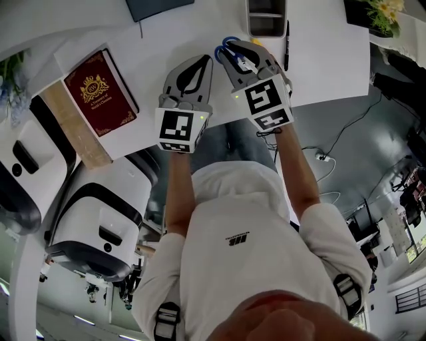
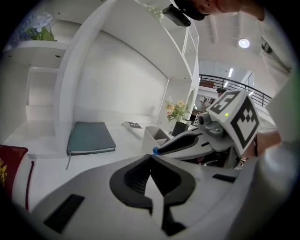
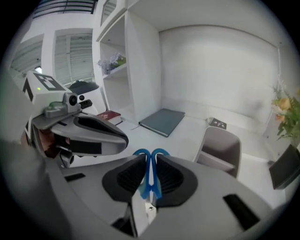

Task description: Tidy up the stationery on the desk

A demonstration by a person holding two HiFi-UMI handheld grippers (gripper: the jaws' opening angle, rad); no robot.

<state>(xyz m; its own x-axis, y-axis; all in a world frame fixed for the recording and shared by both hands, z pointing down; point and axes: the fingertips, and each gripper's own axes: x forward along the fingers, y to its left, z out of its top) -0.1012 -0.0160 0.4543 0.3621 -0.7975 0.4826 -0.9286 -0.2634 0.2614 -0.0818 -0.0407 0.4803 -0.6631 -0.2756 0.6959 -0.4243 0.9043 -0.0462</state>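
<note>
Scissors (image 1: 225,45) with blue handles are the 1 piece of stationery in hand. In the head view they sit in the right gripper (image 1: 241,58), raised over the desk (image 1: 333,60) not far in from its near edge, and the left gripper (image 1: 200,66) hangs just beside it. A black pen (image 1: 286,45) lies loose on the desk just right of a grey holder (image 1: 266,16) at the far edge. A teal notebook (image 1: 156,6) lies further left along that edge, and a red book (image 1: 100,93) lies toward the near left corner. In the left gripper view, the left gripper (image 2: 151,161) has its jaws closed tip to tip with nothing between them. Ahead of it are the notebook (image 2: 90,137), the holder (image 2: 154,136) and the right gripper (image 2: 225,126), with a spot of blue at its tip. In the right gripper view, the right gripper (image 3: 149,161) is clamped on the scissors (image 3: 149,173), both pads pressing the handles and the 2 loops poking out past the tips. The holder (image 3: 220,145) stands ahead to the right, and nothing shows sticking up from it. As I judge it, the tidying is at an early stage: the scissors are lifted but not put away, the pen is untouched, and the holder looks the likely place for both.
</note>
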